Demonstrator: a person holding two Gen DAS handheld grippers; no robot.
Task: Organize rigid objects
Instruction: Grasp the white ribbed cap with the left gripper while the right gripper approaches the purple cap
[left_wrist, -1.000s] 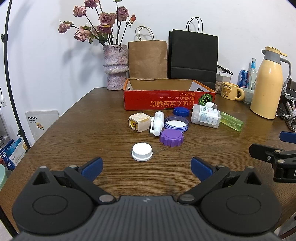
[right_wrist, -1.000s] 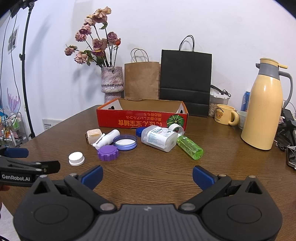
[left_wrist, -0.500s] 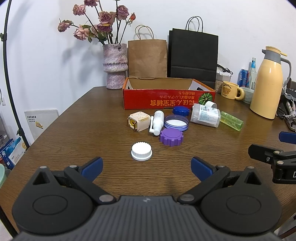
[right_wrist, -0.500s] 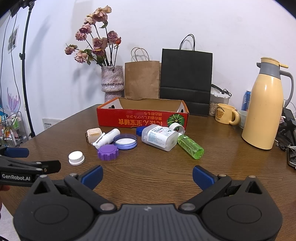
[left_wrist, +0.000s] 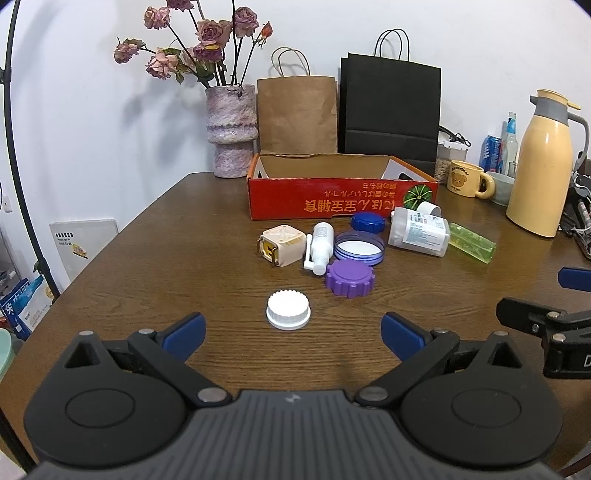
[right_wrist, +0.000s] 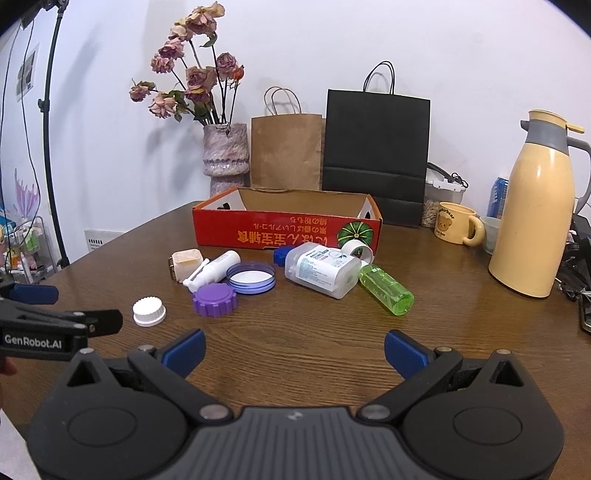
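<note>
A red cardboard box (left_wrist: 343, 201) (right_wrist: 288, 230) stands open at mid-table. In front of it lie a beige cube (left_wrist: 282, 244), a white spray bottle (left_wrist: 320, 246), a blue-rimmed lid (left_wrist: 359, 248), a purple cap (left_wrist: 350, 277), a small blue cap (left_wrist: 367, 222), a white pill bottle (left_wrist: 419, 236) and a green bottle (left_wrist: 471, 246). A white cap (left_wrist: 288, 309) (right_wrist: 149, 311) lies nearest. My left gripper (left_wrist: 291, 334) is open and empty just short of the white cap. My right gripper (right_wrist: 293, 349) is open and empty, short of the purple cap (right_wrist: 215, 300).
A vase of dried roses (left_wrist: 231, 129), a brown paper bag (left_wrist: 297, 114) and a black bag (left_wrist: 389, 107) stand behind the box. A yellow thermos (left_wrist: 539, 166), a bear mug (left_wrist: 465, 179) and cans are at the right. The table edge curves at the left.
Both grippers have crept slightly forward towards the objects. Nothing on the table has moved.
</note>
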